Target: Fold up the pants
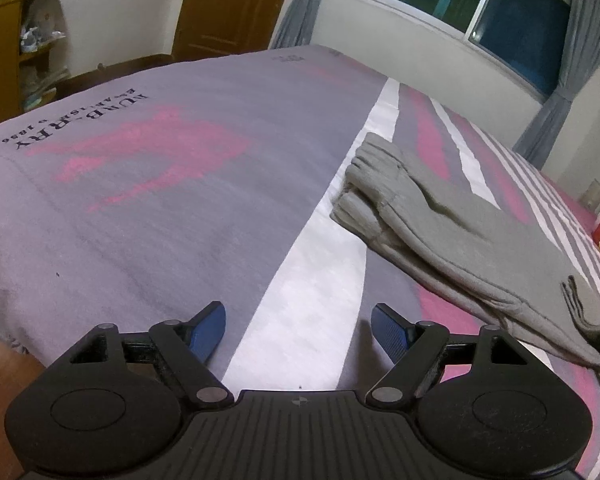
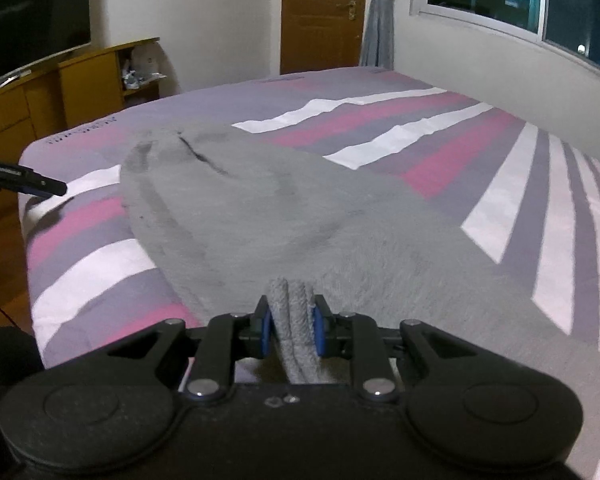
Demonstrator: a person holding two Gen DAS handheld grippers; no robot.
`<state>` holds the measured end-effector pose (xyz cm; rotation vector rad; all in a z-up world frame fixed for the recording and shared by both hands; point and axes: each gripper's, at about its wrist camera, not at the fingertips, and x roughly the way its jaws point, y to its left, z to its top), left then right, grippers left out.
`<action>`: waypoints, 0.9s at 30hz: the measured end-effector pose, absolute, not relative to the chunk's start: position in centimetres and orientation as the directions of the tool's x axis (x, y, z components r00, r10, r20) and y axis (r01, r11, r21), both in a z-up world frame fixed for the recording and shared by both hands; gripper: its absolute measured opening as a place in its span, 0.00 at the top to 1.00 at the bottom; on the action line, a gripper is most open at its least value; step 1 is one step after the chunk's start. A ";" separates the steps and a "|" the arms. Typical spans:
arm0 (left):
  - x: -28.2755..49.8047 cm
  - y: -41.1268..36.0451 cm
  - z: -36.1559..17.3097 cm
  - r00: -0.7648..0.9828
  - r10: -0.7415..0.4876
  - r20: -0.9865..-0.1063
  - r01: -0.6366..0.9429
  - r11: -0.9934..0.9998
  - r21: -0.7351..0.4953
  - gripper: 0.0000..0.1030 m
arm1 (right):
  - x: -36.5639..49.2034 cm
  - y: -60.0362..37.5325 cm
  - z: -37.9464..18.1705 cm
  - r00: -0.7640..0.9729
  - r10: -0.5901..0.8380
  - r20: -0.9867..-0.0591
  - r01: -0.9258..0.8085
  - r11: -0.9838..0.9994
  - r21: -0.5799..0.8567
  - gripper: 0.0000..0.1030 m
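Observation:
Grey pants [image 2: 284,216] lie along the striped bed, legs stacked, ribbed cuffs [image 1: 364,196] at the far end in the left wrist view. My right gripper [image 2: 292,328] is shut on a bunched grey edge of the pants, several layers pinched between its blue pads [image 2: 319,330]. My left gripper [image 1: 298,330] stands open over the bedspread, nothing between its blue fingers [image 1: 209,330], with the pants [image 1: 472,248] off to its right. The left gripper's tip [image 2: 40,184] shows at the left edge of the right wrist view, short of the cuffs.
The bed [image 1: 160,208] carries a grey, pink and white striped cover with dark lettering. A wooden cabinet [image 2: 80,80] and a dark screen [image 2: 28,12] stand beyond it. A door [image 2: 324,12], curtains and a window [image 1: 500,8] line the far wall. Wooden floor lies left of the bed.

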<state>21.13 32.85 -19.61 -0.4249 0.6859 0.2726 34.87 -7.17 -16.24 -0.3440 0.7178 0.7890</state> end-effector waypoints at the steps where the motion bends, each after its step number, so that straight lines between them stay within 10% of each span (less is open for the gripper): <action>1: 21.1 32.7 -19.6 0.742 0.102 -0.662 -0.375 0.883 -0.284 0.23 | 34.8 -6.9 -16.5 0.472 0.530 -0.704 -0.749 0.663 -0.003 0.79; 6: 21.0 32.2 -19.5 0.733 0.101 -0.673 -0.373 0.886 -0.273 0.23 | 34.0 -5.9 -16.7 0.379 0.631 -0.677 -0.764 0.626 0.155 0.40; 10: 21.6 31.2 -19.0 0.735 0.083 -0.673 -0.353 0.894 -0.276 0.23 | 33.2 -7.1 -15.2 0.456 0.629 -0.630 -0.692 0.695 0.193 0.83; 18: 24.4 25.1 -17.1 0.777 -0.087 -0.623 -0.208 0.899 -0.385 0.24 | 31.2 -19.6 -13.4 0.722 0.426 -0.545 -0.351 0.905 0.242 0.82; 21: 27.0 21.1 -16.6 0.772 -0.266 -0.577 -0.076 0.862 -0.500 0.48 | 30.7 -24.3 -13.9 0.751 0.355 -0.557 -0.223 0.930 0.291 0.80; 27: 32.4 12.3 -18.0 0.634 -0.522 -0.571 0.055 0.767 -0.640 0.50 | 30.3 -28.9 -15.1 0.761 0.288 -0.582 -0.086 0.933 0.350 0.73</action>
